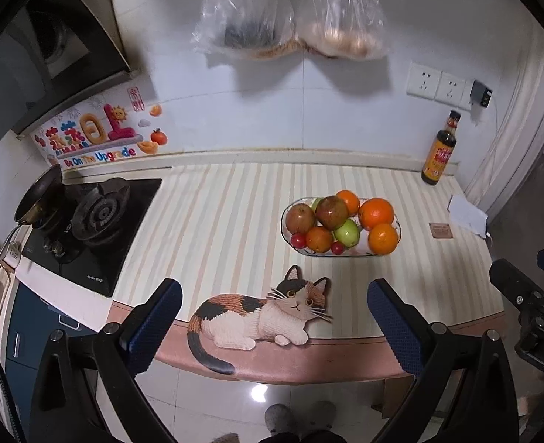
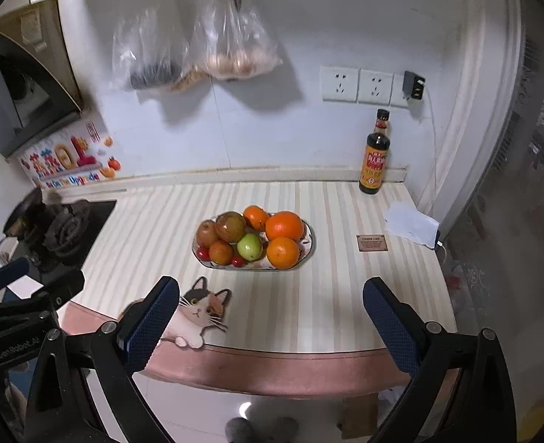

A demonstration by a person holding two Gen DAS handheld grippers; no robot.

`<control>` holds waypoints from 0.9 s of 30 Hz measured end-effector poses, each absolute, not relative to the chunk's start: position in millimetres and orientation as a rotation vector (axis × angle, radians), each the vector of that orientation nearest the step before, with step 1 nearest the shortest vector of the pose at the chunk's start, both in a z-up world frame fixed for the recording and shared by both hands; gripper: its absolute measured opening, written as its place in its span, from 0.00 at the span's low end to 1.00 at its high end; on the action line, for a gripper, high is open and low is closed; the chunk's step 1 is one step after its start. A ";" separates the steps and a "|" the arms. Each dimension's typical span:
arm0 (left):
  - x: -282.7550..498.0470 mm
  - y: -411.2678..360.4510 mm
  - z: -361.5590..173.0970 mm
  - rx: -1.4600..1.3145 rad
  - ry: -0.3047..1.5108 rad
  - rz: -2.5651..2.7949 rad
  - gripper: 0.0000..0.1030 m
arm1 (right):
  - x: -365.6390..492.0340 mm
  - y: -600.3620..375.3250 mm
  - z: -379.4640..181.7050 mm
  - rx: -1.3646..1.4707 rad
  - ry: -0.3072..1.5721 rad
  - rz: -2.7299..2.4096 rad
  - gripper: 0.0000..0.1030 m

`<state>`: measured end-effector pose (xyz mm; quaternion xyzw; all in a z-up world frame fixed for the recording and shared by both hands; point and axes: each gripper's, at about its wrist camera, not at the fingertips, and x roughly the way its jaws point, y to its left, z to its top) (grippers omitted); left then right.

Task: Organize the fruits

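An oval plate (image 1: 397, 226) (image 2: 308, 245) sits on the striped counter, piled with oranges (image 1: 376, 213) (image 2: 284, 226), brownish-red apples (image 1: 331, 212) (image 2: 230, 226), a green fruit (image 1: 346, 232) (image 2: 250, 246) and small red tomatoes (image 1: 298, 240) (image 2: 238, 261). My left gripper (image 1: 273, 328) is open and empty, held off the counter's front edge, well short of the plate. My right gripper (image 2: 270, 326) is open and empty, also in front of the counter, below the plate.
A cat-shaped mat (image 1: 257, 313) (image 2: 198, 313) lies at the counter's front edge. A gas hob (image 1: 94, 221) with a pan (image 1: 39, 195) is at left. A sauce bottle (image 2: 374, 155), a white paper (image 2: 412, 225) and a small card (image 2: 372, 242) stand at right. Bags (image 2: 231, 37) hang on the wall.
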<state>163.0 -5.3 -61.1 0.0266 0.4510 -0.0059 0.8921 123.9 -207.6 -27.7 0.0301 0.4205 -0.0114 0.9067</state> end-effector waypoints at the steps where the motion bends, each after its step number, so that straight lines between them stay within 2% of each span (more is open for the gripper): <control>1: 168.1 -5.3 -64.1 0.056 0.941 -0.007 1.00 | 132.3 -208.1 -32.5 0.061 0.883 -0.024 0.99; 10: 192.5 -7.6 -78.6 0.049 0.982 -0.001 1.00 | 165.3 -214.1 -59.9 0.074 0.961 -0.019 0.99; 27: 196.2 -6.1 -77.1 0.041 0.983 -0.004 1.00 | 170.3 -211.2 -64.1 0.075 0.983 0.007 0.99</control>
